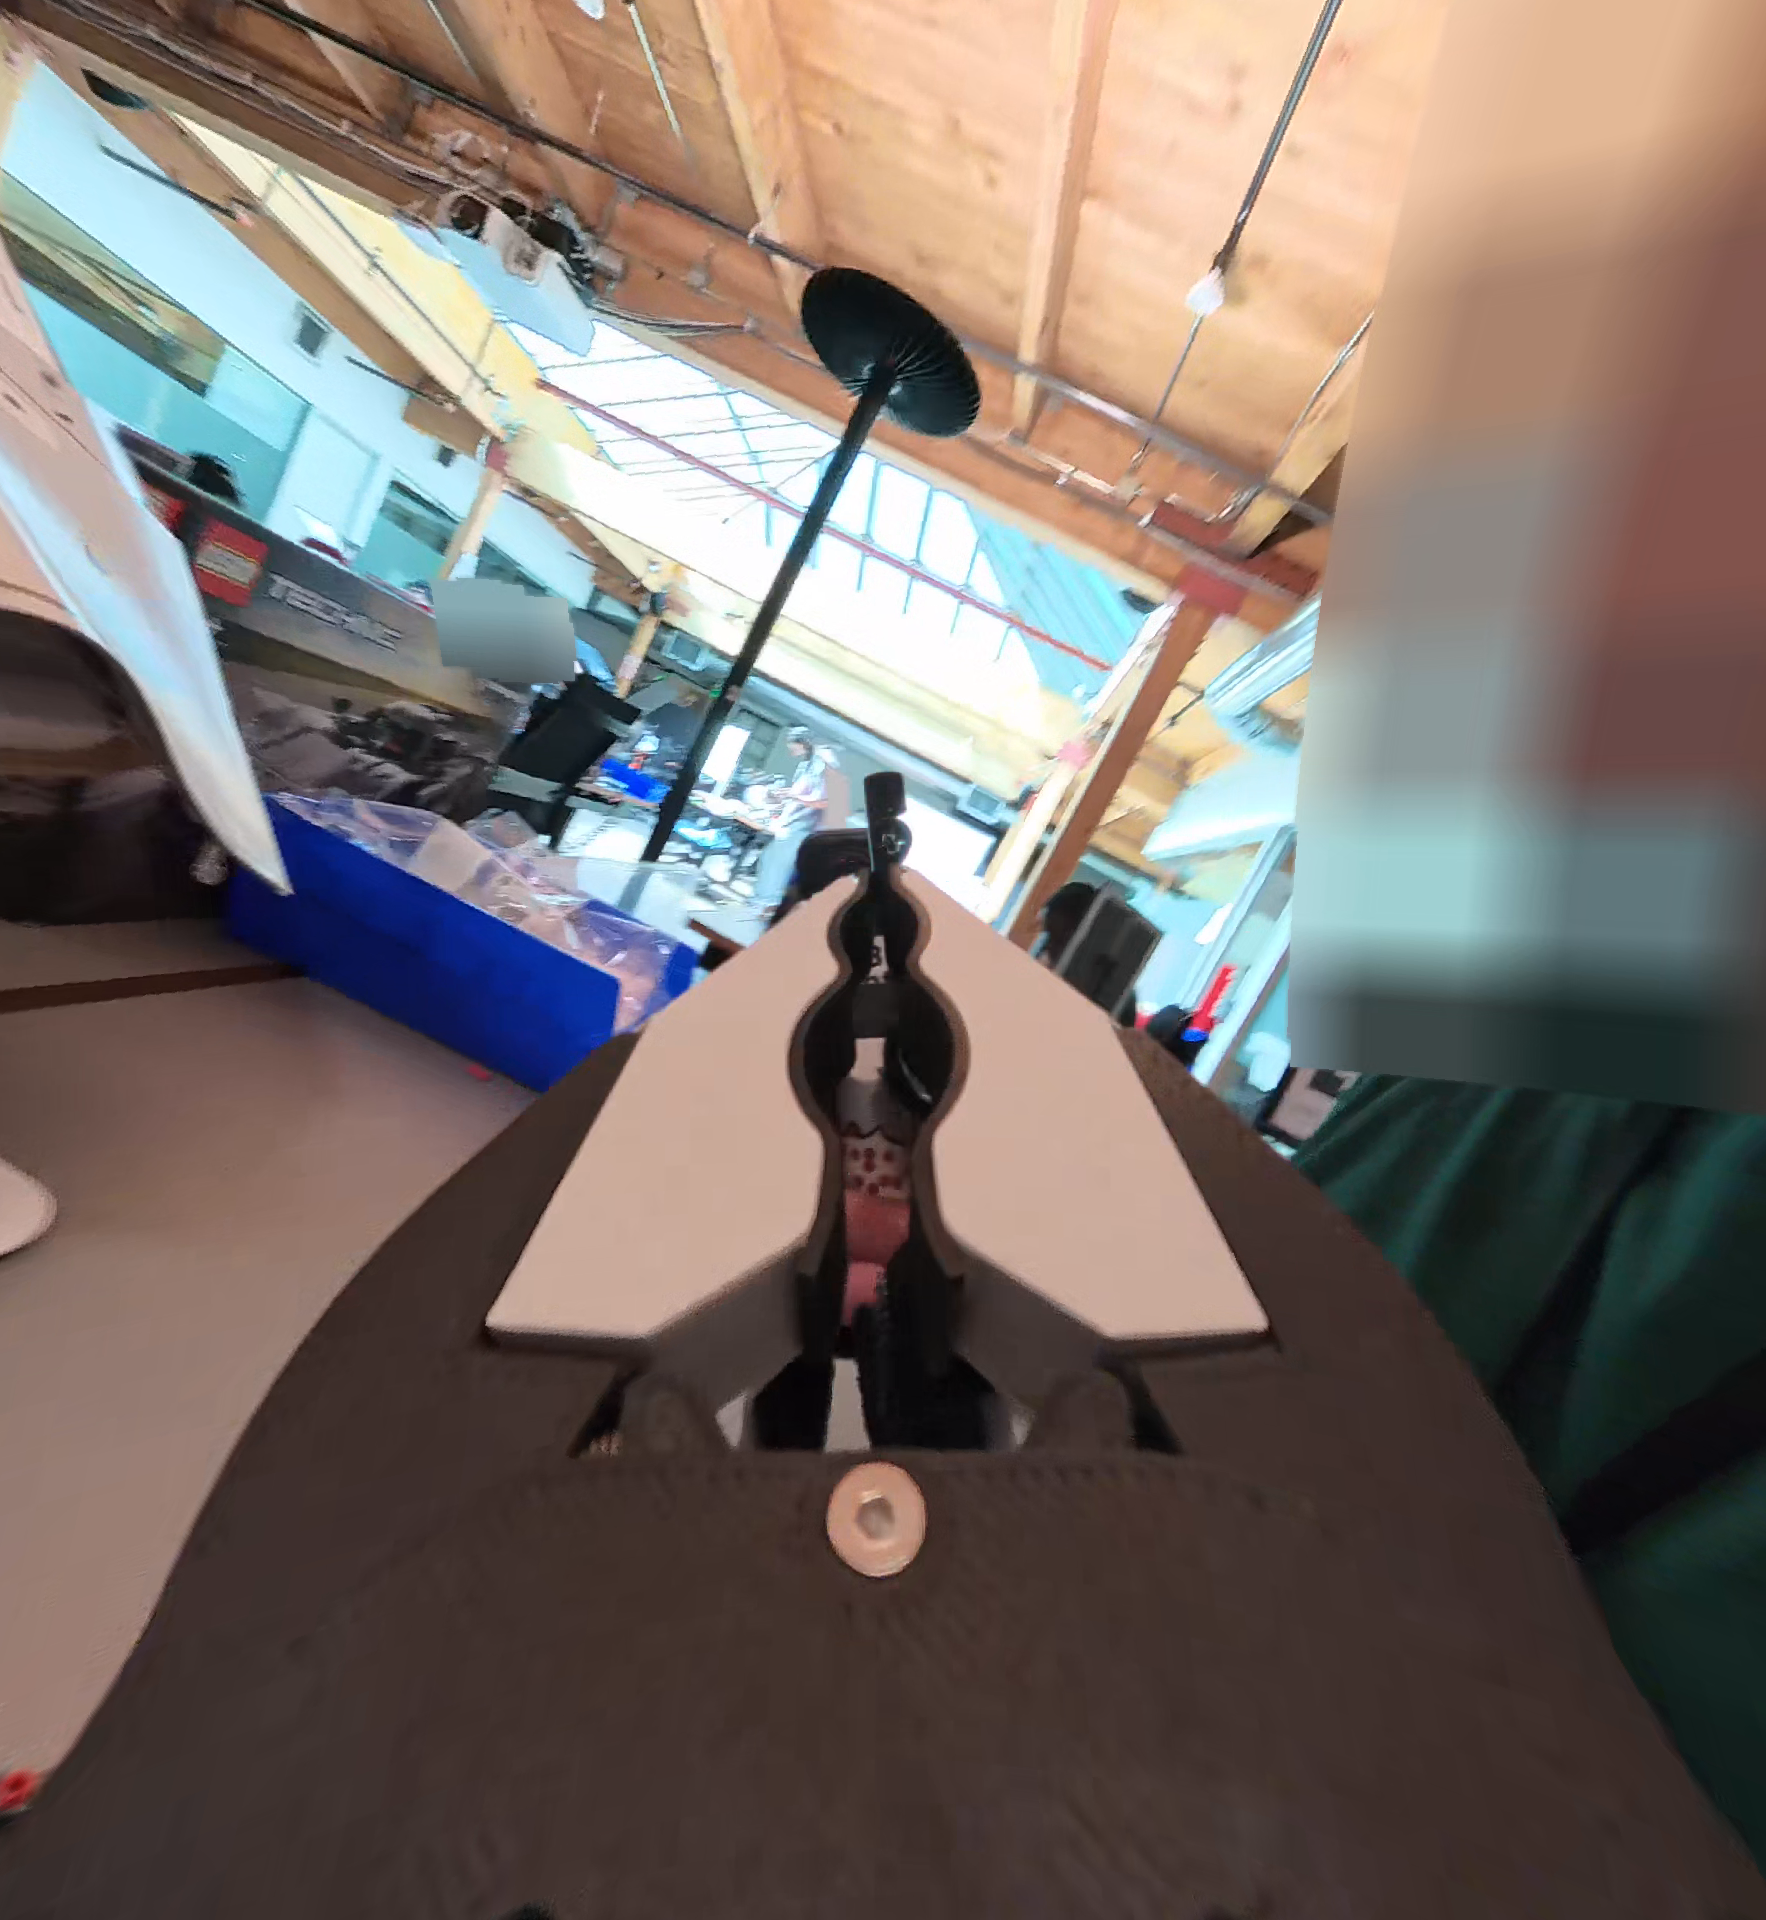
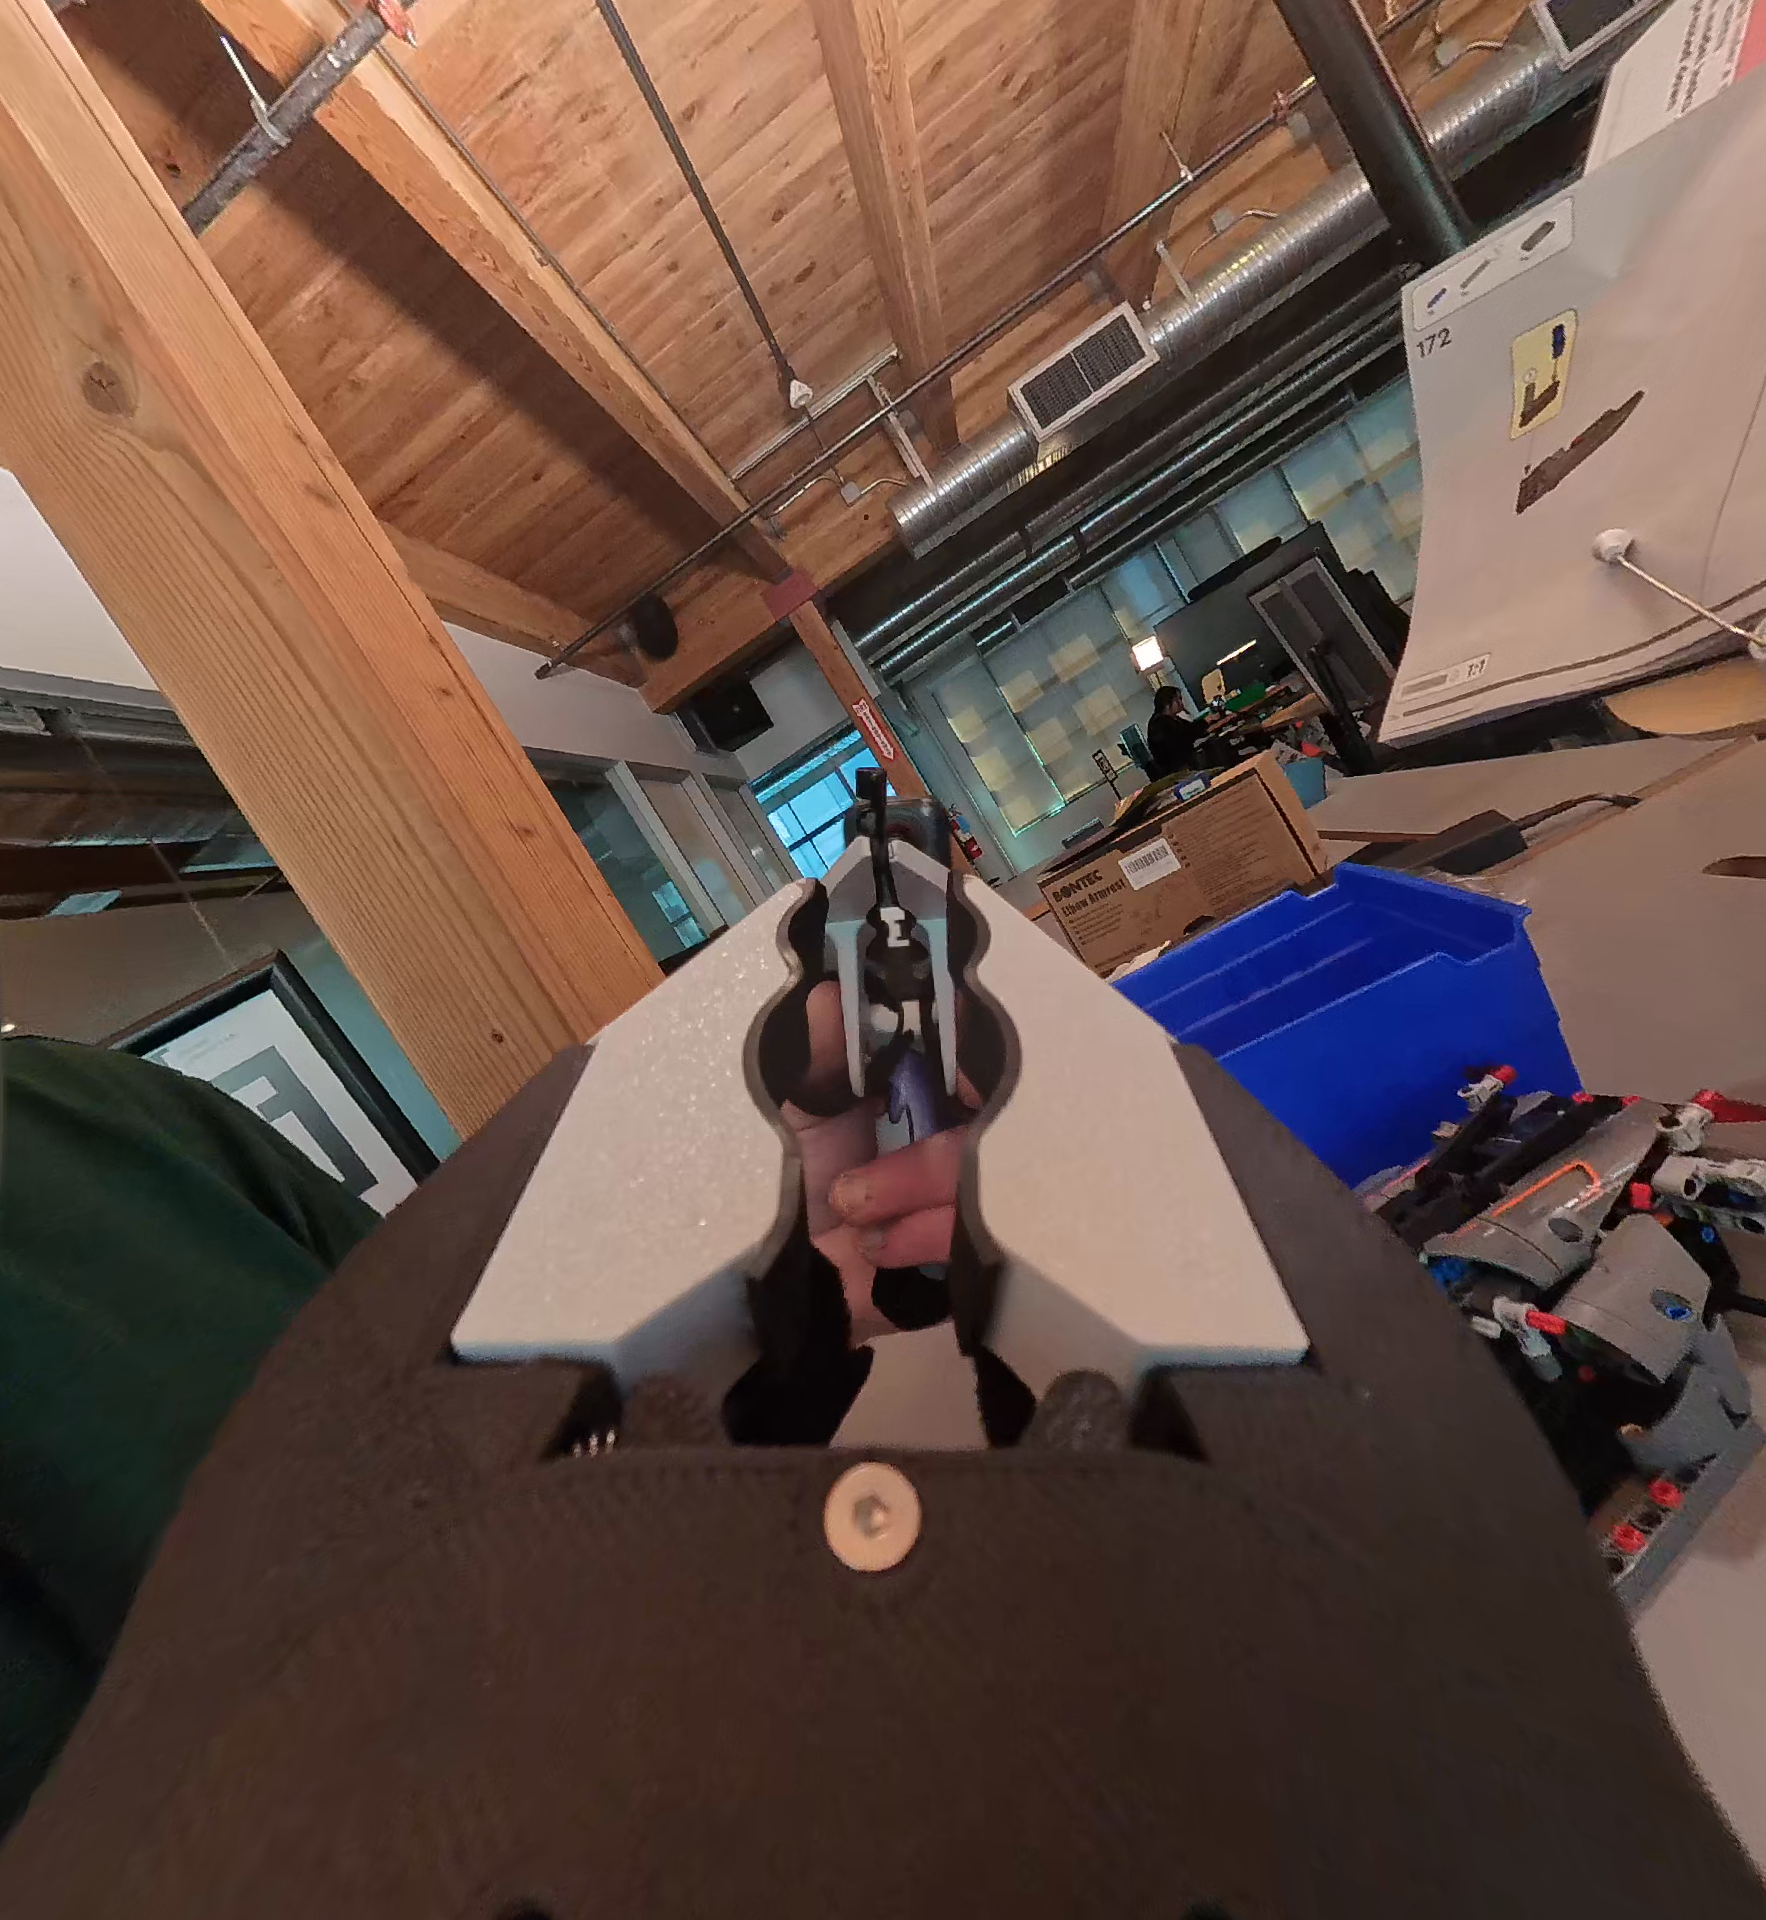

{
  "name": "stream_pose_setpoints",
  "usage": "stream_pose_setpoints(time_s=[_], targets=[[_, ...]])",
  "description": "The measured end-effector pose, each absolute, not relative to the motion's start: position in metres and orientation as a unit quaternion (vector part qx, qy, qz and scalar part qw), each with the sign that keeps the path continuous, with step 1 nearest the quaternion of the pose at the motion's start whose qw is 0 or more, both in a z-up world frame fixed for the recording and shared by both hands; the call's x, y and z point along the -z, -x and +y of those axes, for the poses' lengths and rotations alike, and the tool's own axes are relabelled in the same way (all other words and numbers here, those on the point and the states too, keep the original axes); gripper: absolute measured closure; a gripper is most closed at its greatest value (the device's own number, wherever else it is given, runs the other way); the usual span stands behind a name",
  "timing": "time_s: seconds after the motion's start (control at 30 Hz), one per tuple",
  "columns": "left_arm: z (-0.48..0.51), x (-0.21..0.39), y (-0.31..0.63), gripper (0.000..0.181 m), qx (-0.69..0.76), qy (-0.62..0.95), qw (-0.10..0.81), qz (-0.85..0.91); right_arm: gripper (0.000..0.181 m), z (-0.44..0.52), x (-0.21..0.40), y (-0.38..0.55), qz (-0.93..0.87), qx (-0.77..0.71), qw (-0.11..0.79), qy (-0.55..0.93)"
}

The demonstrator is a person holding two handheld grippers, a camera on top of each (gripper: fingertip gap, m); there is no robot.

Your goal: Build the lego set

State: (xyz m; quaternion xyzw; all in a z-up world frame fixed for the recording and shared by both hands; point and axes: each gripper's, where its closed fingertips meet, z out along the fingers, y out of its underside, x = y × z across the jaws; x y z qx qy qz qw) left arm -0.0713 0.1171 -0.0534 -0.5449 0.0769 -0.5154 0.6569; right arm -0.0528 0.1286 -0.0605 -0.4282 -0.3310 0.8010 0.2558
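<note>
Lego parts meet in the air between our two grippers, well above the blue bin (image 2: 1378,997); our left gripper (image 1: 877,904) has its jaws drawn narrow around a thin black axle piece (image 1: 884,821) that sticks out past the tips; our right gripper (image 2: 884,883) is likewise pinched nearly closed, and through its gap we see the other gripper's grey fingers, a black pin (image 2: 874,831) and a hand (image 2: 889,1205) on a handle, though we cannot tell whether the right jaws truly hold the part or only touch it.

We judge the risk here to be a slip; the piece is thin, both grips are at the very tips, and a push off its axis could twist it loose and drop it toward the table.

Outward from the bin: one half-built grey lego model (image 2: 1606,1247) lies just beside it; one cardboard box (image 2: 1185,862) sits behind it; one open instruction booklet (image 2: 1585,436) stands above and beyond it; two grippers, one bin, one model.
</note>
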Motion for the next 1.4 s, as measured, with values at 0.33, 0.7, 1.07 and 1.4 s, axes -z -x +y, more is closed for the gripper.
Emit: stream_pose_setpoints(time_s=[0.33, 0.7, 1.07, 1.4], targets=[[0.119, 0.058, 0.058, 0.181, 0.580, 0.527, 0.617, 0.080, 0.164, 0.122, 0.045, 0.071, -0.362, -0.784, 0.274, 0.424], [0.124, 0.063, 0.061, 0.181, 0.579, 0.530, 0.617, 0.062, 0.181, 0.126, 0.049, 0.075, -0.351, -0.790, 0.256, 0.432], [0.123, 0.083, 0.063, 0.181, 0.490, 0.605, 0.622, 0.082, 0.181, 0.148, 0.049, 0.056, -0.334, -0.788, 0.284, 0.432], [0.103, 0.095, 0.071, 0.181, 0.423, 0.652, 0.619, 0.114, 0.181, 0.157, 0.134, 0.039, -0.431, -0.678, 0.261, 0.535]])
